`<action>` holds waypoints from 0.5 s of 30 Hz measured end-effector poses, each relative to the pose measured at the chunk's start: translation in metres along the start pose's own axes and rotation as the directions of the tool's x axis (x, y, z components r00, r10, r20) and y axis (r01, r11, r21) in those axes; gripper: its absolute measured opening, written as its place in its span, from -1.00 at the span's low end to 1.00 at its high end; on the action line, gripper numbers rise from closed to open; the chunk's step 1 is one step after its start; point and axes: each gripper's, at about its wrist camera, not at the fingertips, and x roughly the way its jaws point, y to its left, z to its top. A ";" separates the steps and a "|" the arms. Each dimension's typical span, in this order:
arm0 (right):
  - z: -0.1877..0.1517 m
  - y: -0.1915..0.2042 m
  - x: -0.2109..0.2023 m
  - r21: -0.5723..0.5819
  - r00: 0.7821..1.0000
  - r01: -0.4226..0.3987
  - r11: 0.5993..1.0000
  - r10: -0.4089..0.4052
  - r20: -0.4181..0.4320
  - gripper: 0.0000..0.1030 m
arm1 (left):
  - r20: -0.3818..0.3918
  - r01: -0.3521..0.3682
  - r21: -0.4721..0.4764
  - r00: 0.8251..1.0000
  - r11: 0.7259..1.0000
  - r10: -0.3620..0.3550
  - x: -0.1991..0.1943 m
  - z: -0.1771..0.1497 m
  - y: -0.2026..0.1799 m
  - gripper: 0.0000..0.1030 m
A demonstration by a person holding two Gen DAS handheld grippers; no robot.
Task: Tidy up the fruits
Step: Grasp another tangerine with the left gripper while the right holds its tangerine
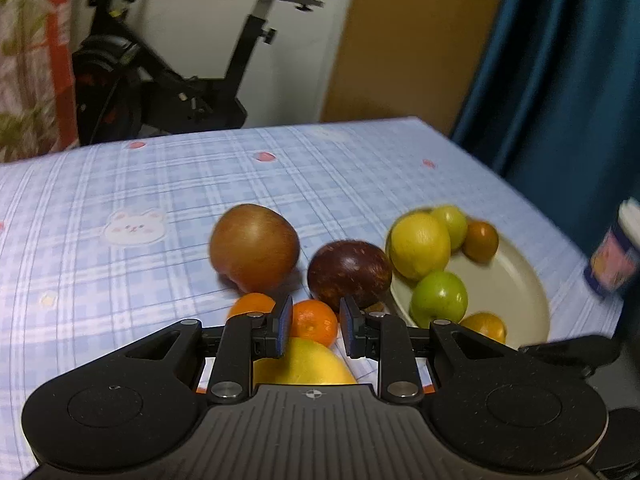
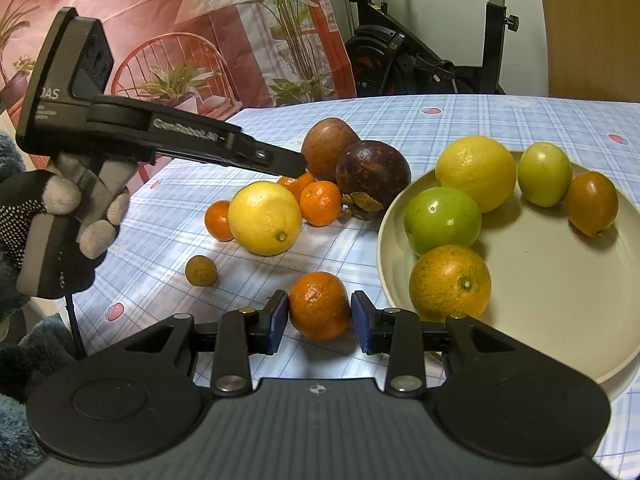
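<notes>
My right gripper point(image 2: 320, 322) is shut on a small mandarin point(image 2: 318, 306), low over the checked tablecloth just left of the cream plate point(image 2: 540, 280). The plate holds a lemon point(image 2: 476, 172), a green fruit point(image 2: 442, 220), a speckled orange point(image 2: 450, 282) and two smaller fruits. My left gripper point(image 2: 298, 166) hangs over the loose pile, jaws drawn close and nothing gripped. Through its fingers point(image 1: 284, 322) I see a mandarin point(image 1: 314, 322) lying on the cloth beyond, and a lemon point(image 1: 304, 364) beneath. A brown fruit point(image 1: 254, 248) and a mangosteen point(image 1: 350, 276) sit behind.
A small brown longan point(image 2: 201, 270) and another mandarin point(image 2: 218, 220) lie left of the lemon. A gloved hand point(image 2: 60, 216) holds the left gripper. An exercise bike point(image 1: 168, 92) stands beyond the table's far edge, and a blue curtain point(image 1: 560, 100) hangs at the right.
</notes>
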 end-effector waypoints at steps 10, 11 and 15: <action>0.000 0.000 0.000 0.003 1.000 -0.005 1.000 0.005 0.002 -0.28 | -0.051 -0.040 0.107 0.998 0.994 0.045 0.016 0.000 -0.009 -0.33; 0.000 0.000 0.000 0.003 1.000 -0.005 1.000 0.005 0.002 -0.28 | -0.057 -0.042 0.121 0.997 0.992 0.049 0.018 -0.001 -0.010 -0.23; 0.000 0.000 0.000 0.003 1.000 -0.005 1.000 0.005 0.003 -0.28 | -0.083 -0.072 0.152 0.993 0.986 0.085 0.024 -0.003 -0.009 -0.15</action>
